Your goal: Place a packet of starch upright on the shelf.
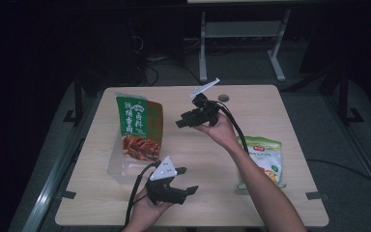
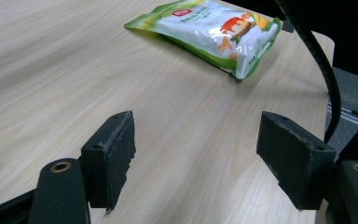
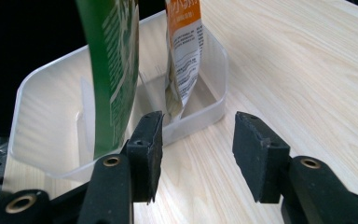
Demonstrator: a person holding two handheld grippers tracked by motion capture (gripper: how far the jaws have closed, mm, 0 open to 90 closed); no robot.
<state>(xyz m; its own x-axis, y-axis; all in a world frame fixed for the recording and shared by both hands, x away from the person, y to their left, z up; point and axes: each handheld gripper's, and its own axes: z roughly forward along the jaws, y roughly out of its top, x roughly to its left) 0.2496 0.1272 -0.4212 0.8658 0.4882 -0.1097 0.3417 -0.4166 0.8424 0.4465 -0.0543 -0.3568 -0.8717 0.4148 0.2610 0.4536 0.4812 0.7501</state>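
A green and red snack pouch [image 1: 137, 126] stands upright in a clear plastic bin [image 1: 118, 169] at the table's left. In the right gripper view the green pouch [image 3: 114, 60] and an orange-and-white pouch [image 3: 184, 46] stand side by side in the bin [image 3: 42, 107]. My right gripper [image 1: 179, 121] [image 3: 198, 140] hovers just right of the bin, jaws open and empty, pointed at its near wall. A white and green snack bag [image 1: 265, 159] [image 2: 209, 30] lies flat at the table's right. My left gripper [image 1: 187, 180] [image 2: 200, 154] sits near the front edge, open and empty, facing that bag.
The wooden table [image 1: 198, 203] has bare surface between the bin and the flat bag. The right gripper's black cable [image 2: 321, 70] hangs past the table's edge. Desk legs and cables stand on the dark floor behind the table.
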